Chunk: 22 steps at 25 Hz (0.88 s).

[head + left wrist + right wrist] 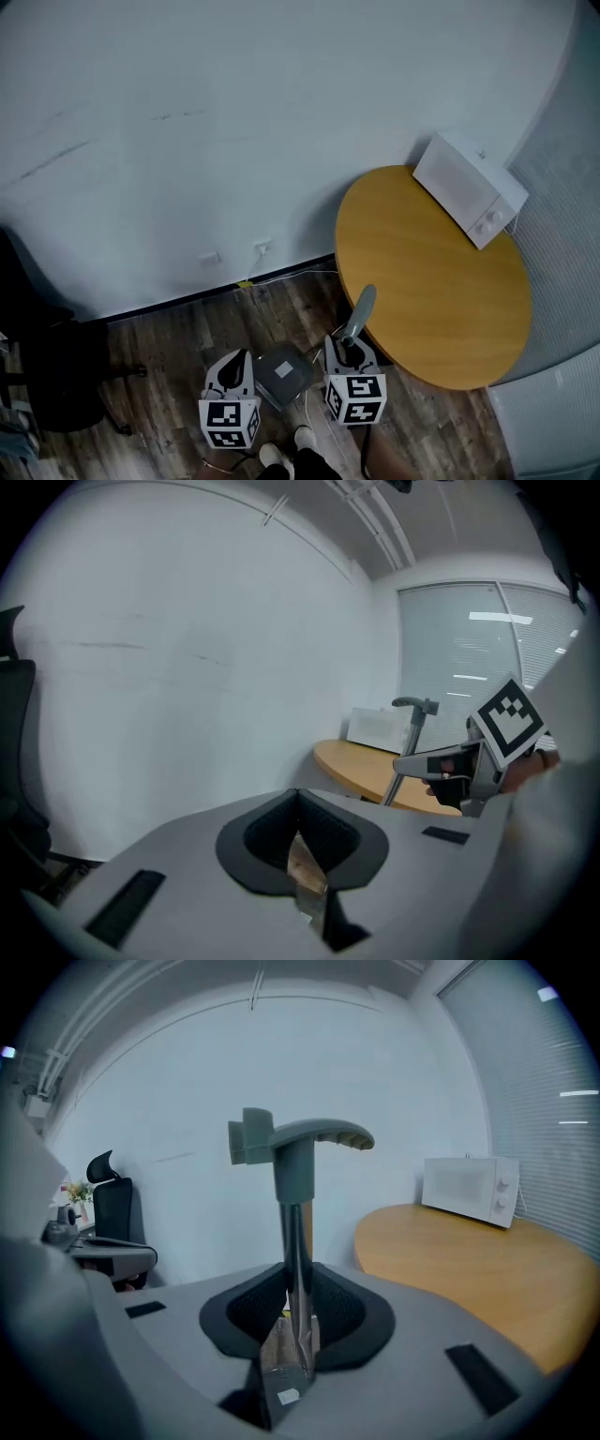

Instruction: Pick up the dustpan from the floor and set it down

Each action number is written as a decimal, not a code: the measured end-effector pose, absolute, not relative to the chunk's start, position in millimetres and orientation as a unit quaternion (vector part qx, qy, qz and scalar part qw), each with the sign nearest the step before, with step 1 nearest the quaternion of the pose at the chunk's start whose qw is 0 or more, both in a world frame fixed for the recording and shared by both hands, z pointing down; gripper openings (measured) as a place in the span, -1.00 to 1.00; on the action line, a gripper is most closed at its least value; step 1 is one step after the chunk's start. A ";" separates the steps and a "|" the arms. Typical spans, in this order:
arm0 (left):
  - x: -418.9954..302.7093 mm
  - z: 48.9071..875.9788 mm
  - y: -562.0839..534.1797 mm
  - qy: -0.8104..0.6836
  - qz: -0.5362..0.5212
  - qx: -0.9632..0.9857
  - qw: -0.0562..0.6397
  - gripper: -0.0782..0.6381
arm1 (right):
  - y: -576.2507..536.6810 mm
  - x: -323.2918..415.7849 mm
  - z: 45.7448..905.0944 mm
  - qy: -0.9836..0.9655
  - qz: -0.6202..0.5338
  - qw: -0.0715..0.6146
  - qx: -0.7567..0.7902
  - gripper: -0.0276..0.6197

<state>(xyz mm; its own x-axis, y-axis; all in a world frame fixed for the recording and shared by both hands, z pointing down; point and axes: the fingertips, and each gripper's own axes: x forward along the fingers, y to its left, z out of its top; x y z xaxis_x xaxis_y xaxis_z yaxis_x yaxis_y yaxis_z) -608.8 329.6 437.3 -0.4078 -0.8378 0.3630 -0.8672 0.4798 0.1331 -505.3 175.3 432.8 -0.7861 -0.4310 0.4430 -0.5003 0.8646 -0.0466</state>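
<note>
Two grippers are in play, and only one has a load. The right gripper (295,1335) has its jaws clamped on the thin metal pole (298,1269) of the dustpan (284,373), low down on the pole. The pole stands nearly upright from the pads. Its grey handle (314,1135) is at the top, well above the jaws. The left gripper (300,855) has its jaws closed on each other, with nothing between them.

From above, the grey pan of the dustpan sits between the two grippers, close to both. The pole slants up from it, past the right gripper, toward the near edge of the table (441,309). I cannot tell from these views whether the pan is clear of the floor (169,394). The floor is dark wood planks.

The table is round and wooden, and stands to the right of the grippers. A white microwave (472,187) sits at its far edge by the wall. A white wall (234,122) runs behind, with two sockets (262,248) low down and a thin cable (291,275) trailing along the skirting. A black office chair (56,375) stands at the left side of the floor. The person's shoes (281,455) show just below the grippers.
</note>
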 end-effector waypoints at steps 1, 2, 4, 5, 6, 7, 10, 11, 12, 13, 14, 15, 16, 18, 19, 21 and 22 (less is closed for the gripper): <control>-604.4 427.0 329.1 -0.838 0.037 0.510 0.192 -0.73 | 176.8 -499.2 422.6 -0.942 0.079 0.213 0.248 -0.61; -601.1 416.3 327.4 -0.837 0.036 0.512 0.189 -0.73 | 177.0 -493.9 412.0 -0.942 0.077 0.211 0.249 -0.61; -596.7 394.3 321.3 -0.835 0.028 0.518 0.184 -0.73 | 174.8 -485.7 389.5 -0.944 0.070 0.201 0.252 -0.61; -594.1 384.0 318.1 -0.832 0.025 0.523 0.181 -0.73 | 173.7 -481.6 378.4 -0.945 0.066 0.196 0.254 -0.61; -590.5 374.7 315.4 -0.830 0.024 0.528 0.179 -0.73 | 173.1 -477.1 368.0 -0.945 0.062 0.191 0.257 -0.61; -586.0 366.4 312.9 -0.826 0.024 0.534 0.176 -0.73 | 172.7 -472.3 358.4 -0.946 0.058 0.187 0.259 -0.61; -567.2 346.1 305.0 -0.814 0.030 0.556 0.164 -0.73 | 171.0 -456.3 335.6 -0.947 0.050 0.180 0.262 -0.61; -560.0 340.5 301.9 -0.810 0.031 0.564 0.159 -0.73 | 169.8 -450.0 330.0 -0.947 0.049 0.178 0.264 -0.61; -552.6 335.2 298.4 -0.805 0.031 0.572 0.154 -0.73 | 168.3 -443.2 324.9 -0.946 0.048 0.176 0.268 -0.61; -545.0 329.9 294.5 -0.799 0.031 0.581 0.149 -0.73 | 166.6 -435.8 320.2 -0.945 0.048 0.173 0.273 -0.61; -537.1 324.7 290.5 -0.794 0.029 0.591 0.143 -0.73 | 164.7 -428.0 315.7 -0.944 0.047 0.169 0.279 -0.61; -528.9 320.0 286.5 -0.788 0.029 0.600 0.136 -0.73 | 163.1 -419.7 311.9 -0.943 0.047 0.165 0.286 -0.61; -520.5 316.3 282.8 -0.782 0.028 0.609 0.129 -0.73 | 161.8 -410.9 309.4 -0.942 0.047 0.161 0.292 -0.61; -504.6 312.7 275.6 -0.770 0.025 0.626 0.118 -0.73 | 160.0 -393.6 308.2 -0.939 0.047 0.154 0.304 -0.61; -497.2 312.6 271.7 -0.764 0.023 0.634 0.116 -0.73 | 159.0 -385.4 308.6 -0.938 0.047 0.152 0.308 -0.61; -481.9 314.7 263.0 -0.749 0.023 0.652 0.115 -0.73 | 156.7 -367.0 309.2 -0.935 0.050 0.147 0.319 -0.61; -473.8 316.6 258.4 -0.740 0.025 0.662 0.117 -0.73 | 155.5 -356.2 309.3 -0.933 0.052 0.144 0.327 -0.61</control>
